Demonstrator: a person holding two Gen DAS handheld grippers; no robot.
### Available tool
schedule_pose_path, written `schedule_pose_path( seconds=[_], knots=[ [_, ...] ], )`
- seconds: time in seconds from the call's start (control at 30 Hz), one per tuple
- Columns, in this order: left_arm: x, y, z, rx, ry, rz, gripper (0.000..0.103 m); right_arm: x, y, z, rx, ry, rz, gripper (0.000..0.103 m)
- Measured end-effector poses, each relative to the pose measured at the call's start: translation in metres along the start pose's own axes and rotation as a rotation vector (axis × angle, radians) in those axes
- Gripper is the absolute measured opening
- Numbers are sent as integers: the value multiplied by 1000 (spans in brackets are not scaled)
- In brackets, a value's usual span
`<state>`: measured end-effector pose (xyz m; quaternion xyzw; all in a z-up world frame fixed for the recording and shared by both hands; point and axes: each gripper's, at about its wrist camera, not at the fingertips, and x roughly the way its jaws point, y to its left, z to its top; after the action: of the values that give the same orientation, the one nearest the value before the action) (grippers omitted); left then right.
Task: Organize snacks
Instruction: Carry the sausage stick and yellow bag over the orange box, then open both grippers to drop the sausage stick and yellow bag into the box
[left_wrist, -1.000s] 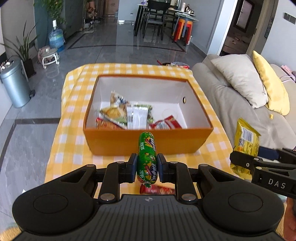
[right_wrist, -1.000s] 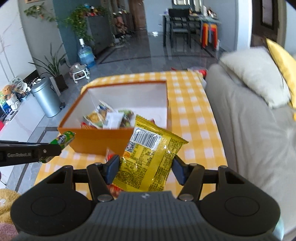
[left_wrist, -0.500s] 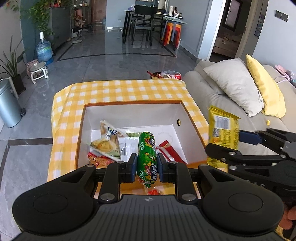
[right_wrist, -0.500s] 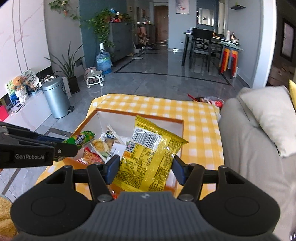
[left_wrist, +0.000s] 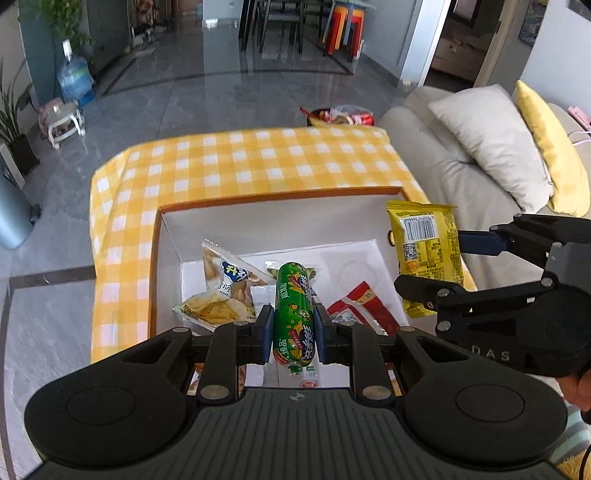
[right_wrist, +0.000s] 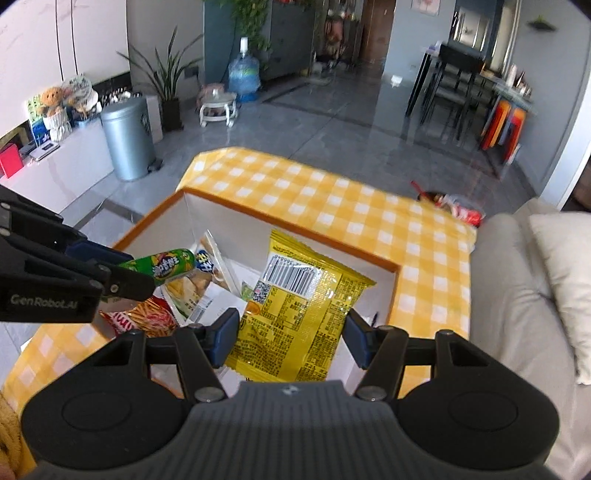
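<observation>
Now carried forward over the box (left_wrist: 280, 201), left gripper (left_wrist: 293, 329) pinching the green sausage (left_wrist: 294, 314), right gripper (right_wrist: 291, 334) clamping the yellow packet (right_wrist: 295, 306), both above snacks (left_wrist: 221, 295) inside.

Home living rm: sofa (left_wrist: 436, 155), cushions (left_wrist: 491, 140), dining table (right_wrist: 491, 85), plants (right_wrist: 166, 74).

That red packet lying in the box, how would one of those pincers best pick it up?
Grip the red packet across its narrow width near the middle, coming straight down from above. It lies flat on the floor of the orange box, so only its top face is open, and its long edges give the two pads something to pinch.
</observation>
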<state>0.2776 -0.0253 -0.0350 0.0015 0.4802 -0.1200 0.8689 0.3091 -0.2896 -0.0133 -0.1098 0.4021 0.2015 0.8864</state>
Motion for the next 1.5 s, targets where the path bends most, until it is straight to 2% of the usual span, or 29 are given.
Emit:
schedule_pose_path(
  seconds=[0.1,0.3,0.37,0.57,0.83,0.93,1.03,1.23,1.3,1.37,1.5],
  knots=[
    [20,8,6,-11,37,5,24,26,-4,12,-8,57,32,59],
    [47,17,12,-22,67,-4,24,72,6,23,-133,135,26,59],
    [53,18,15,-29,71,-3,24,91,7,22,-151,191,25,59],
    [64,21,20,-38,82,-5,24,133,-3,19,-117,317,58,59],
    [71,24,24,-51,89,-14,24,160,-3,21,-123,387,45,61],
    [72,24,24,-54,90,-15,24,155,-2,20,-122,380,39,70],
    [71,20,23,-48,94,-21,24,145,-6,21,-89,362,51,75],
    [66,3,17,-25,129,-40,24,109,-11,19,-96,298,76,75],
    [69,-2,13,-57,166,-57,24,95,-11,16,-118,275,74,74],
    [74,-6,9,-86,195,-77,24,82,-13,13,-137,255,76,68],
    [86,-12,5,-133,256,-95,24,70,-19,1,-166,263,87,63]
  ],
)
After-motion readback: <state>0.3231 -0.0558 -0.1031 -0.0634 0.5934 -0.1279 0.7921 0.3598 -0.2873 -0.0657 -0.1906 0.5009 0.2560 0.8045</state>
